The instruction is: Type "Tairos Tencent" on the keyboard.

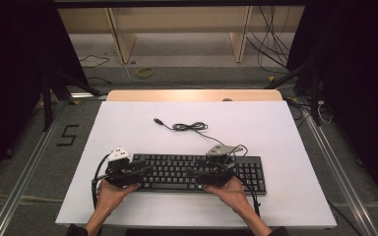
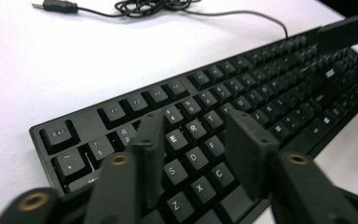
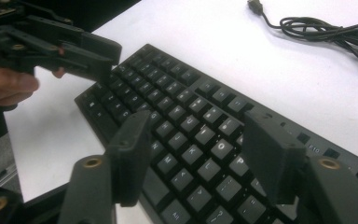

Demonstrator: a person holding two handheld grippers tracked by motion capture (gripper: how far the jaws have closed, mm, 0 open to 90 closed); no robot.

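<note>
At about 7 o'clock on the white table (image 1: 285, 137), the person's left hand (image 1: 112, 192) comes up from the bottom edge of the high view, forearm angled toward 1 o'clock, and holds the left gripper (image 1: 145, 170) low and nearly level, its black jaws pointing toward 3 o'clock over the left end of the black keyboard (image 1: 177, 164). In the left gripper view the jaws stand partly apart above the letter keys, one over the number row and one near the T and G keys; nothing is clamped between them, so this gripper is open, though whether the tips touch the keycaps cannot be told. The keyboard lies flat along the near half of the table, its long side running from 9 to 3 o'clock, between the two hands. Its thin cable (image 1: 189, 126) trails toward 12 o'clock, bunches in a loose coil at the table's middle, and ends in a USB plug (image 1: 157, 120) lying free toward 11 o'clock. At about 5 o'clock the right hand (image 1: 231, 191) mirrors the left, forearm angled toward 11 o'clock, with the right gripper (image 1: 197, 173) pointing toward 9 o'clock over the keys. In the right gripper view its jaws stand wide apart above the keycaps, open and holding nothing, with the left gripper facing it farther off.
</note>
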